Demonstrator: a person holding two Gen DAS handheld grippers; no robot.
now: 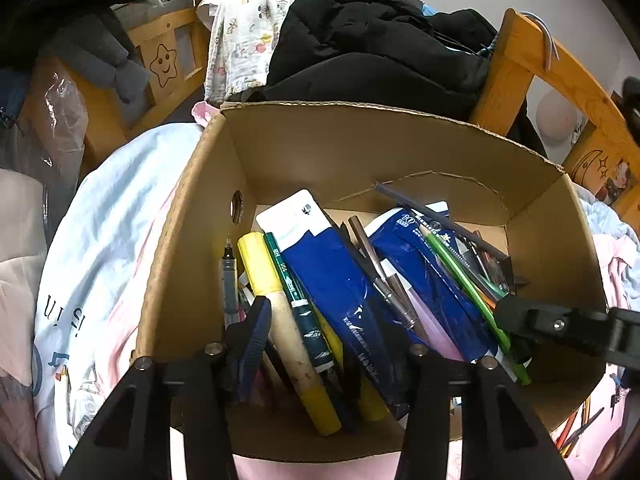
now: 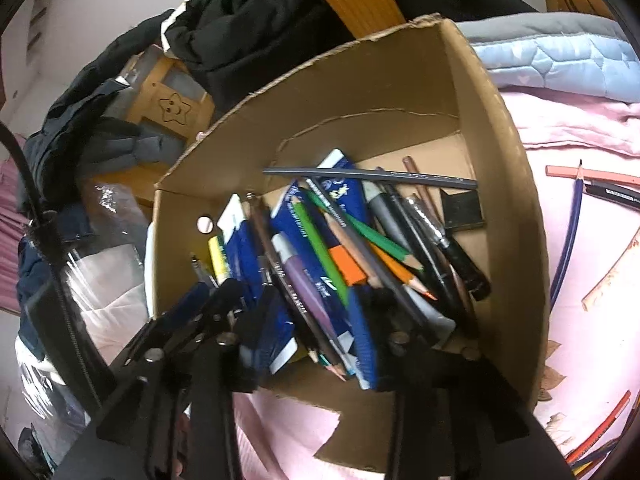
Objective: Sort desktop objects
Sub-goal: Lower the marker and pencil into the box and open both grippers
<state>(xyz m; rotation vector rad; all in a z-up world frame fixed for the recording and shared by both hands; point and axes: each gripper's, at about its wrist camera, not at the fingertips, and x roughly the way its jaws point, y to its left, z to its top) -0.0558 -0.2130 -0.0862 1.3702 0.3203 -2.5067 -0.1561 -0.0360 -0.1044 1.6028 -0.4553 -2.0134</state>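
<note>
An open cardboard box holds several pens and pencils and two blue packets. My left gripper hangs open over the box's near left part. A yellow highlighter, a green pencil and a blue packet lie loose below its spread jaws. My right gripper is open too, above a purple pen, dark pencils and a blue packet; nothing is pinched. Each view catches the other gripper's fingers beside its own.
The box rests on a pink blanket, where several loose pencils lie to its right. A wooden bed frame draped with a black jacket and a patterned cloth stands behind. A white printed fabric lies to the left.
</note>
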